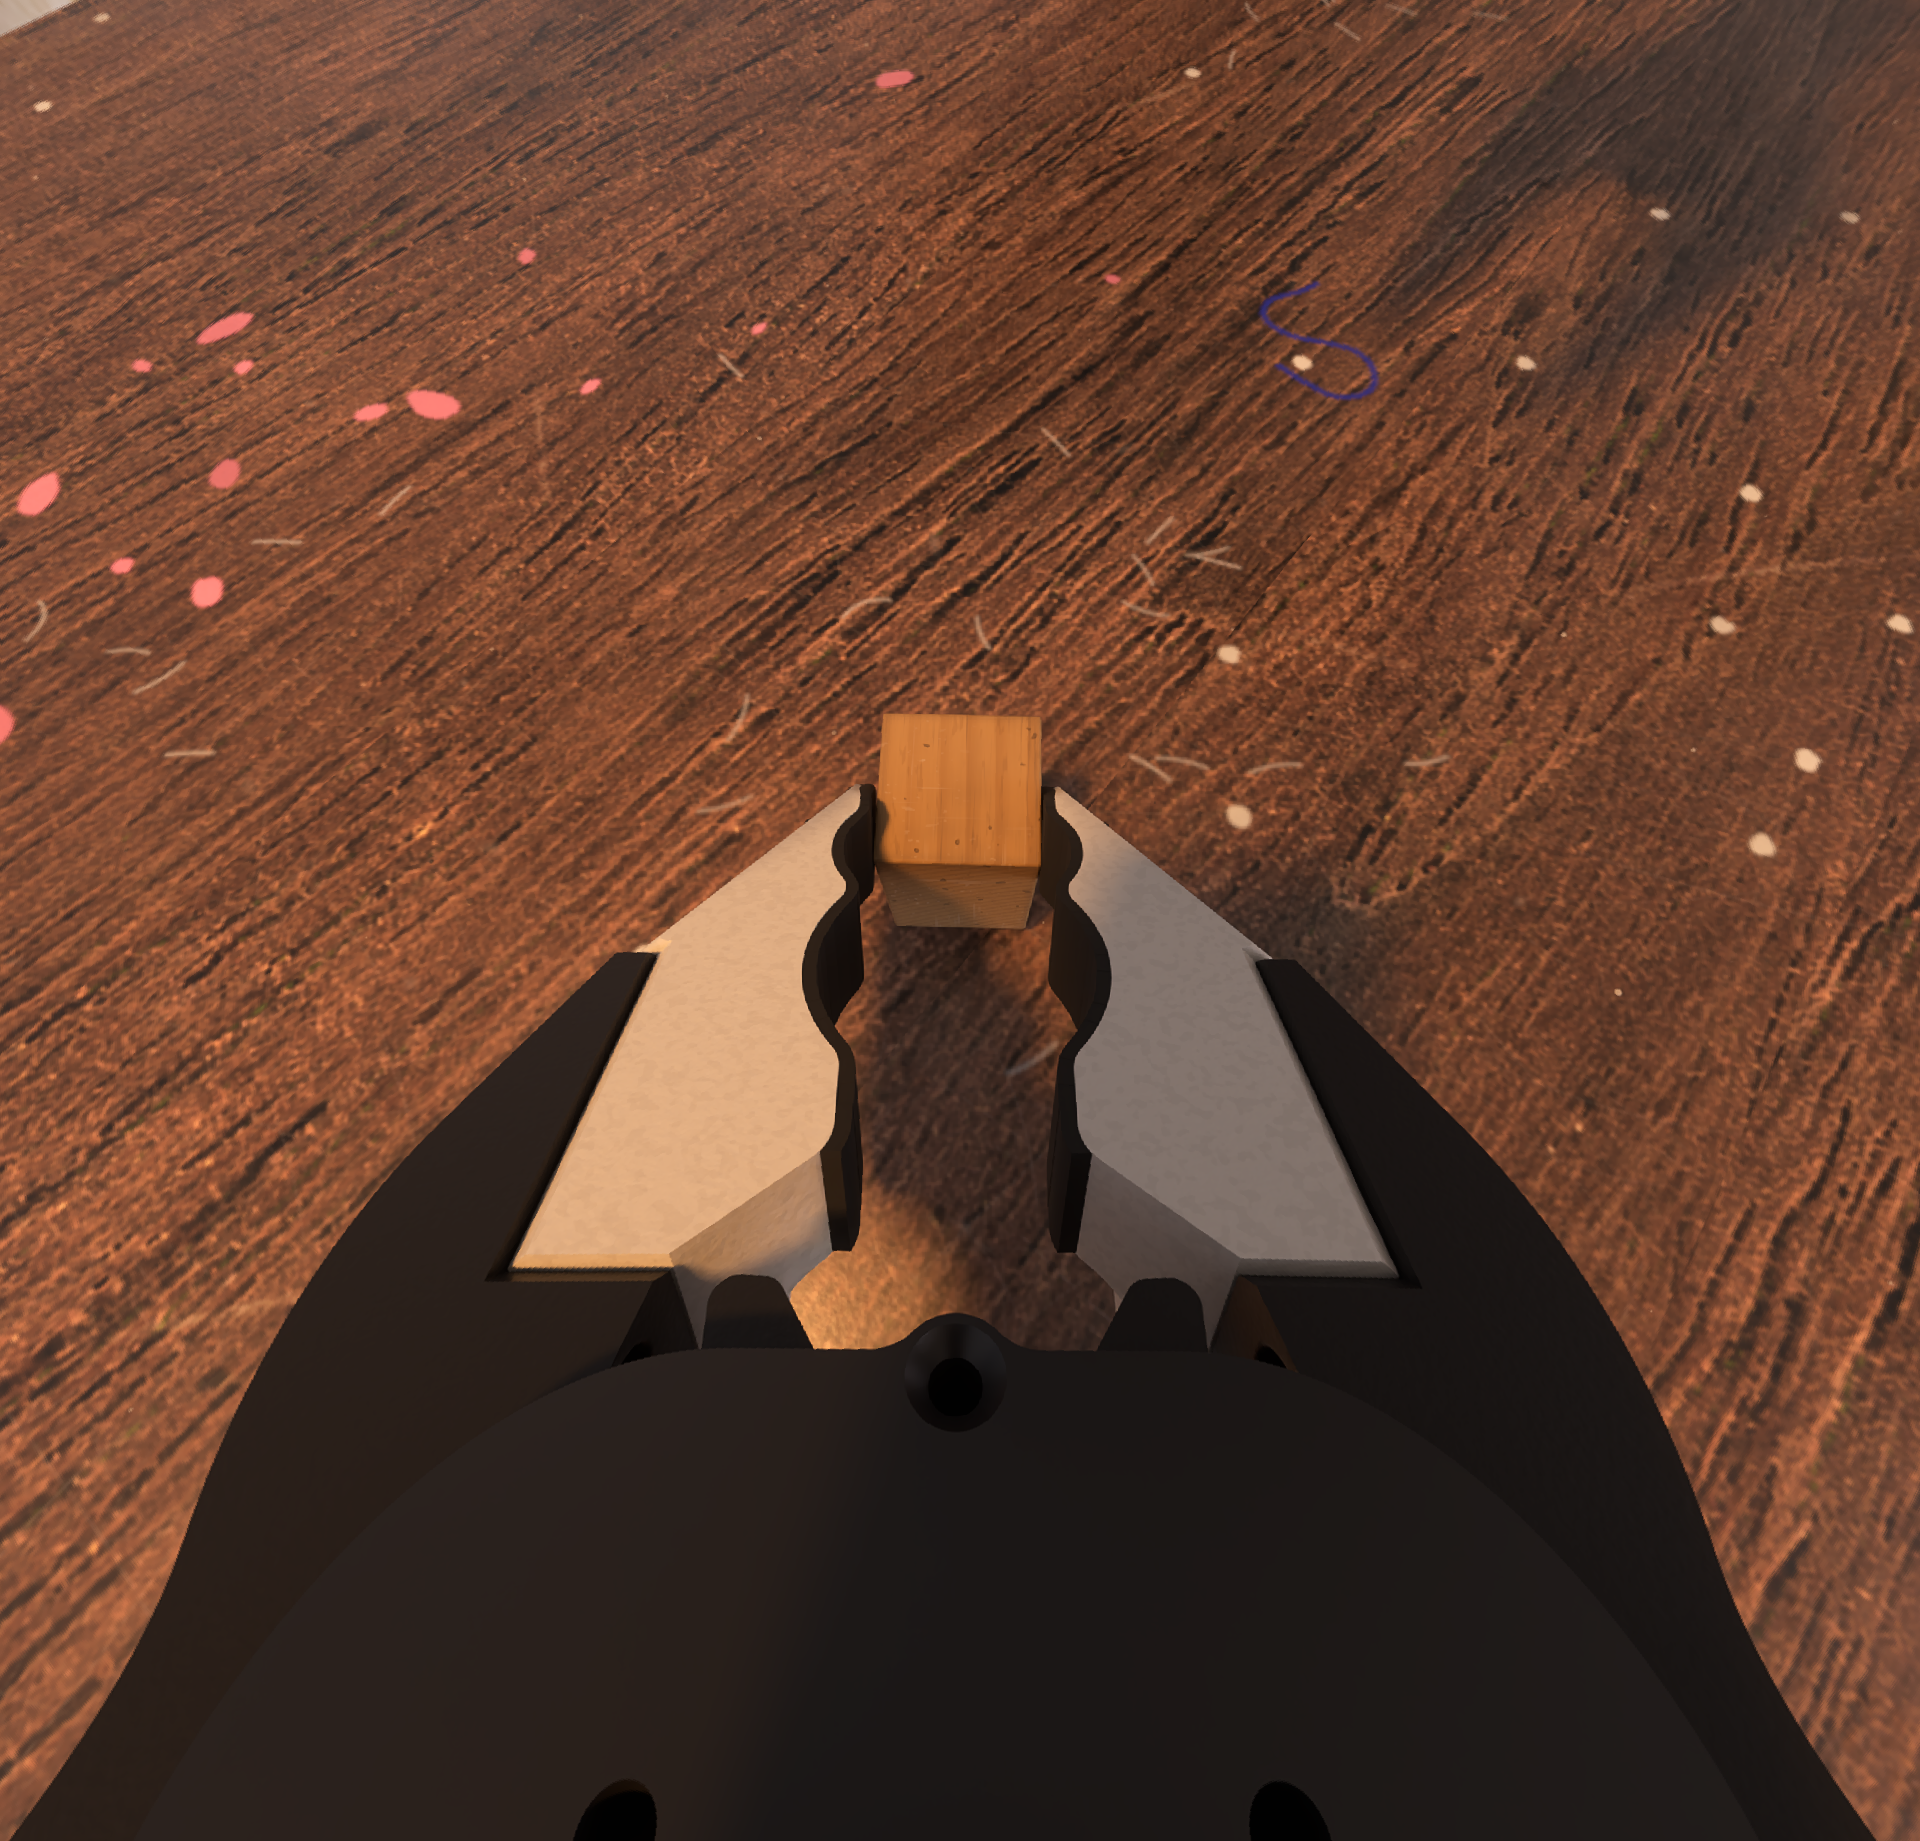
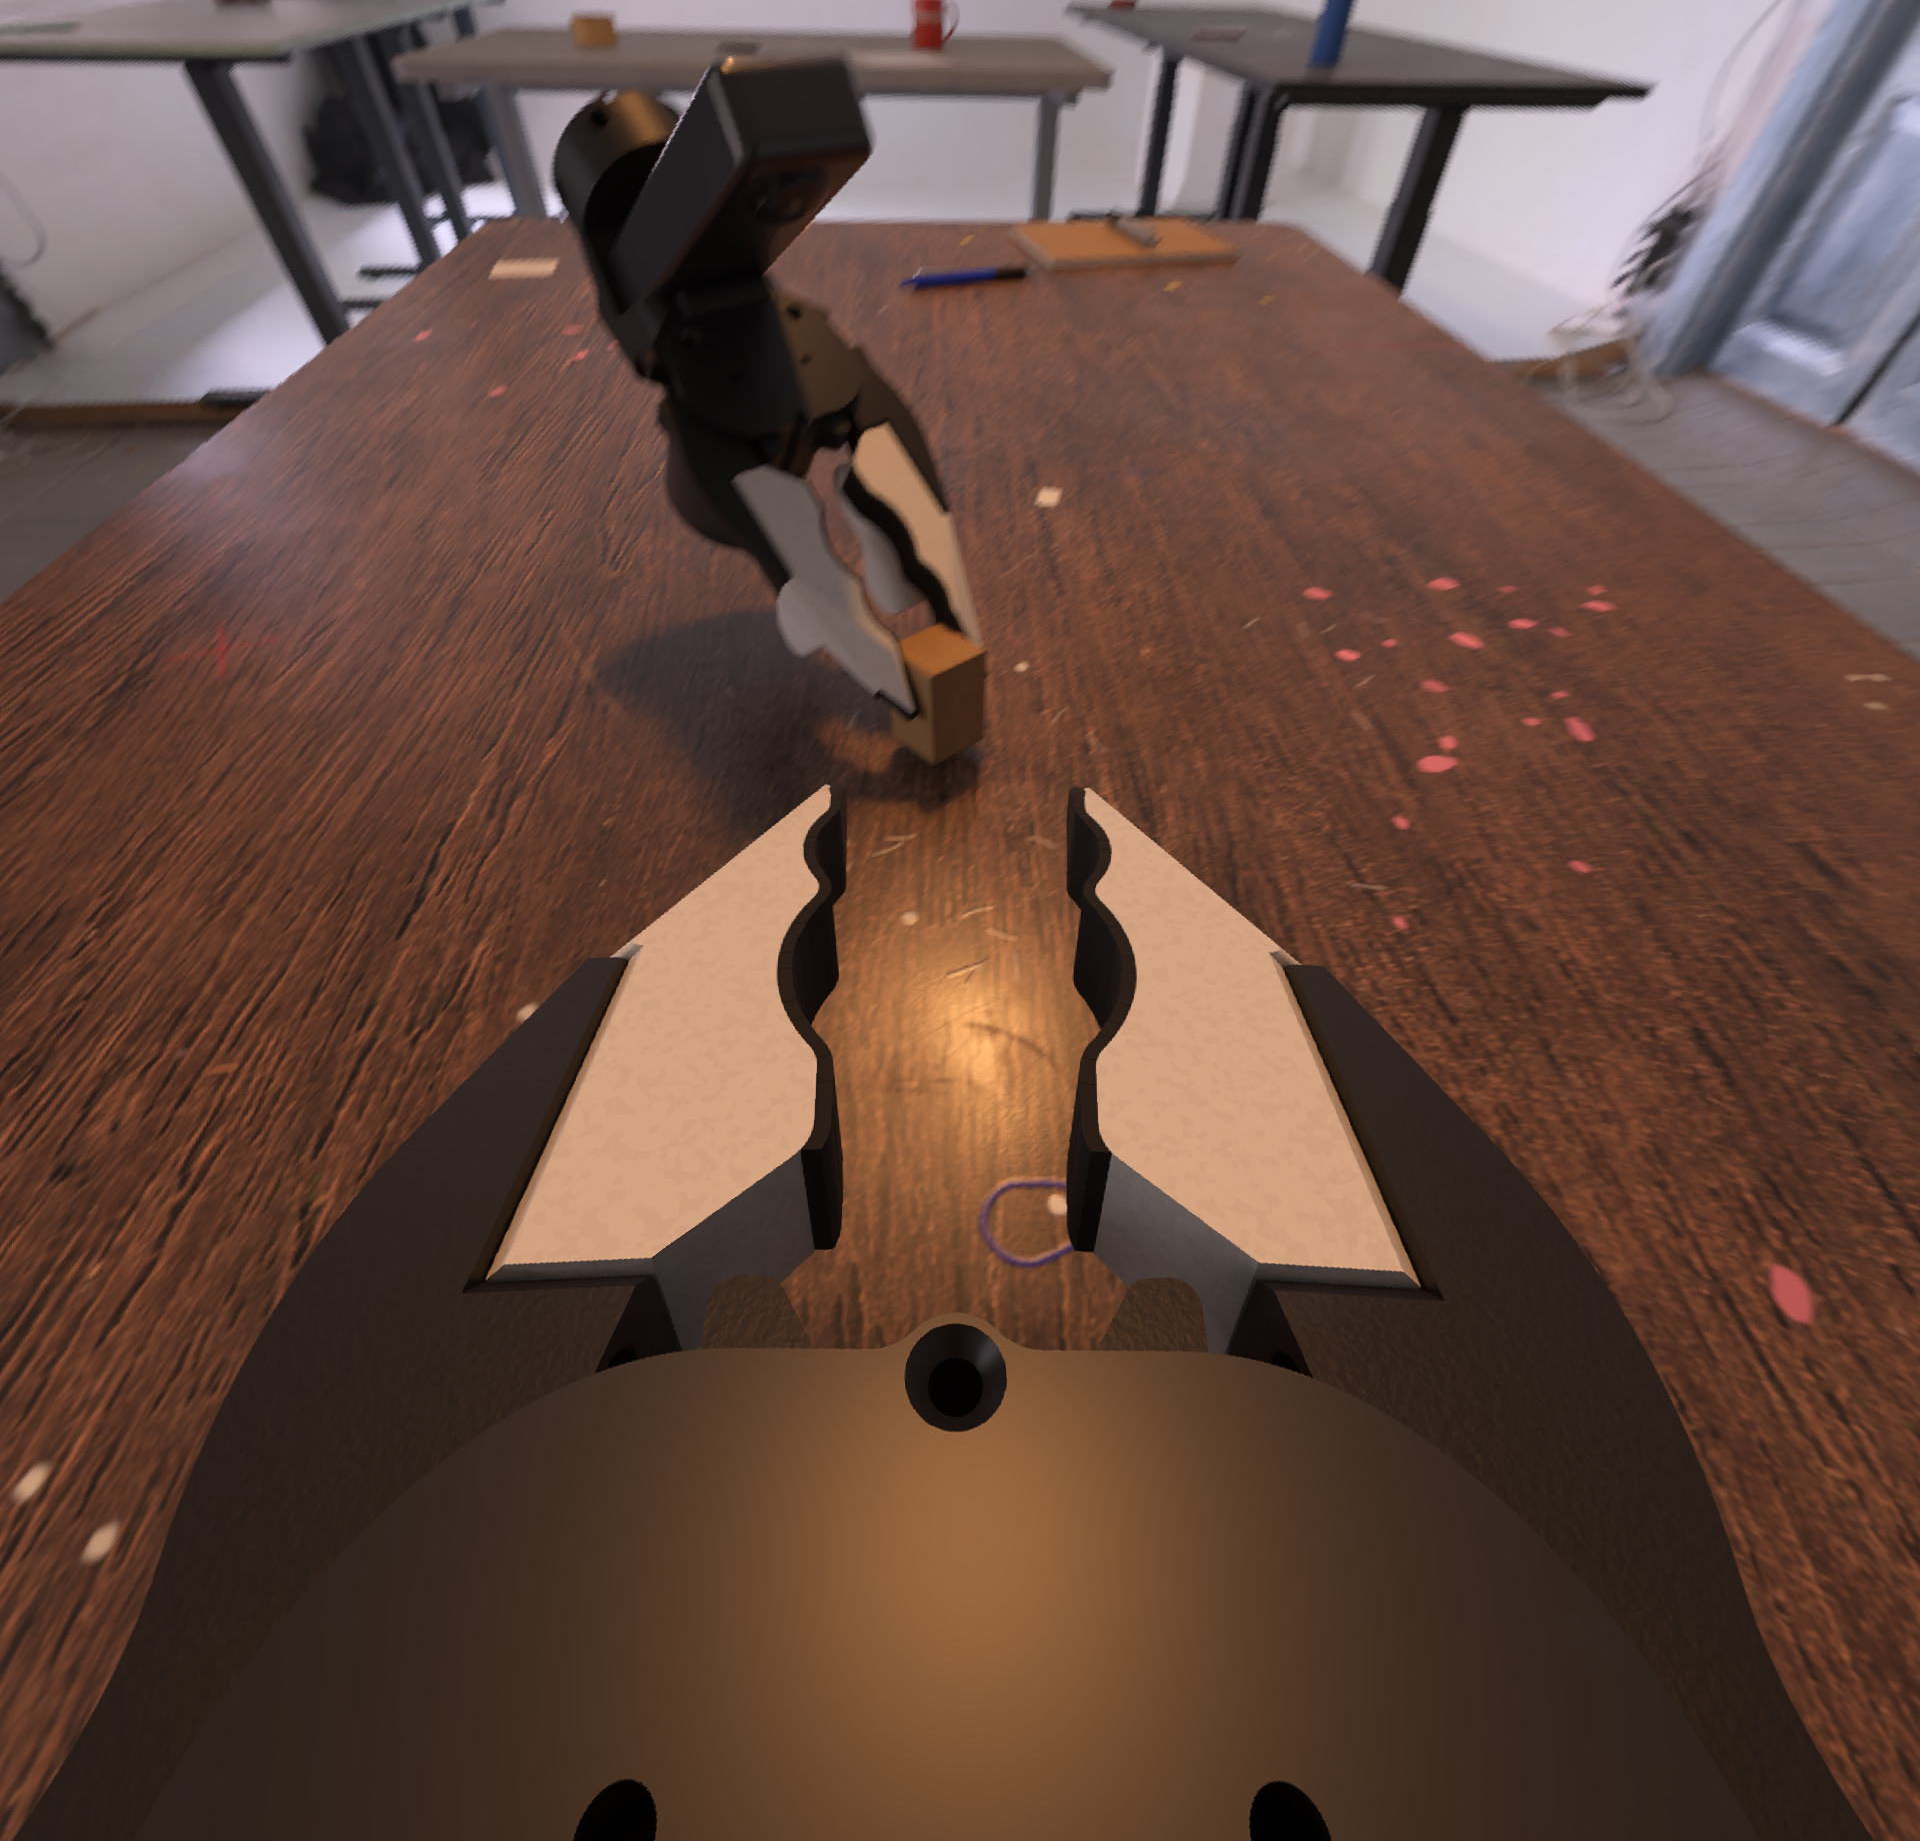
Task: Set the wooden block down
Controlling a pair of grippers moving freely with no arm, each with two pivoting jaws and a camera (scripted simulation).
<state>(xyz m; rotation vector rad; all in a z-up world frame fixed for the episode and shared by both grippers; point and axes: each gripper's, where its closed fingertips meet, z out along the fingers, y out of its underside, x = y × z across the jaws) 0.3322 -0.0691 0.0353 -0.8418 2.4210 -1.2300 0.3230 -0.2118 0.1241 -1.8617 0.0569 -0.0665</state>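
Clamping the wooden block [image 1: 958, 804] at the tips of the left tongs [image 1: 958, 835], low over the table [image 1: 1455, 648]; at 6 o'clock, right tongs [image 2: 956, 815] gaping apart, gripping nothing.

Wooden block [image 1: 958, 804] — tan cube, tilted.

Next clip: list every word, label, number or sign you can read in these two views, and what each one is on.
No readable text in either view.
Blue pen squiggle on the dark wooden table: a loose curl, no clear letter.
Red mug on a far table: any print too small to read.
Light wooden block in the left gripper: bare faces.
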